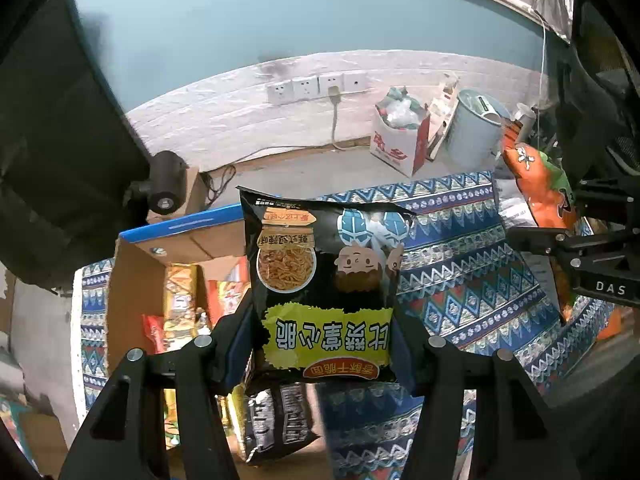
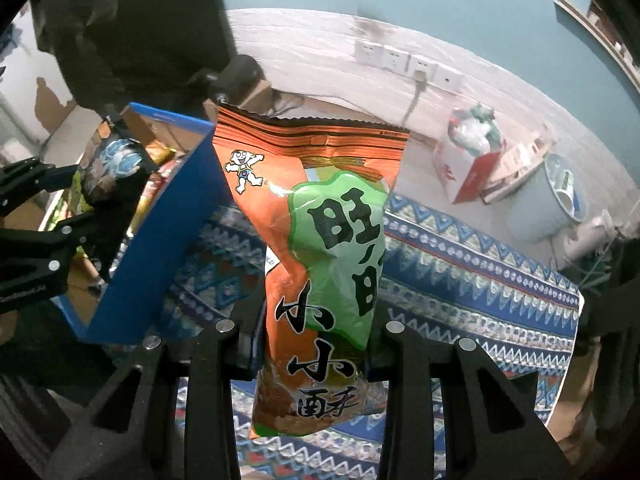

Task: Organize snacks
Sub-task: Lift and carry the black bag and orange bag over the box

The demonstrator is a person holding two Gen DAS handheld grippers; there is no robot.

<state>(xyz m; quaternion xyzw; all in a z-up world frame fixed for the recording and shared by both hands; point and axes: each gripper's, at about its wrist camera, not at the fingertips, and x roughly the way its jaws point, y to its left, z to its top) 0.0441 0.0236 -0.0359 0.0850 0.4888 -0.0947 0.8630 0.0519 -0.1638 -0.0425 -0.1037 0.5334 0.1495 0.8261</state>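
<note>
Your left gripper (image 1: 322, 344) is clenched on the black snack bag (image 1: 324, 280), which fills the frame's centre, above the cardboard box (image 1: 136, 276) of snacks (lower left). Your right gripper (image 2: 314, 344) grasps the orange-and-green bag (image 2: 320, 248) mid-frame, over the patterned cloth (image 2: 460, 264).

Two grippers (image 1: 322, 344) (image 2: 316, 344) each carried one snack bag: one black (image 1: 324, 280), one orange-and-green (image 2: 320, 248). One blue-edged cardboard box (image 1: 132, 280) stood at the left; four wall sockets (image 1: 316, 86) showed above.
</note>
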